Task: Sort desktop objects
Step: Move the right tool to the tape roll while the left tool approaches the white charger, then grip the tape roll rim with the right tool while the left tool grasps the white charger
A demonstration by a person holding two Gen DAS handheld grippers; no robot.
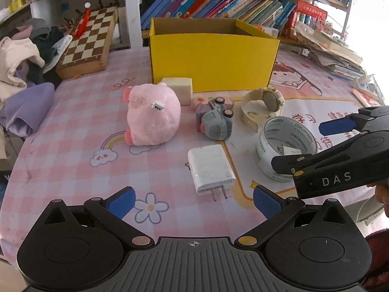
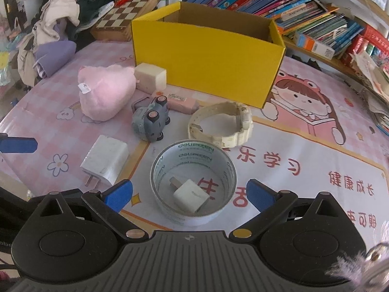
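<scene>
An open yellow box [image 1: 214, 60] [image 2: 209, 56] stands at the back of the table. In front of it lie a pink plush pig [image 1: 153, 116] [image 2: 104, 95], a cream block [image 1: 180, 88] [image 2: 149, 76], a grey toy car [image 1: 215, 121] [image 2: 152, 119], a pink eraser [image 2: 181, 102], a cream watch [image 1: 262, 105] [image 2: 221, 124], a white charger [image 1: 210, 168] [image 2: 105, 161] and a tape roll [image 1: 284, 146] [image 2: 193, 182] with a small cream plug [image 2: 190, 196] inside. My left gripper [image 1: 193, 200] is open just before the charger. My right gripper [image 2: 189, 196] is open, its fingers either side of the tape roll.
A chessboard [image 1: 88, 41] and a pile of clothes [image 1: 22, 73] lie at the back left. Books fill the shelf [image 1: 218, 2] behind the box. Stacked papers [image 1: 335, 48] sit at the right. The right gripper shows in the left wrist view [image 1: 340, 146].
</scene>
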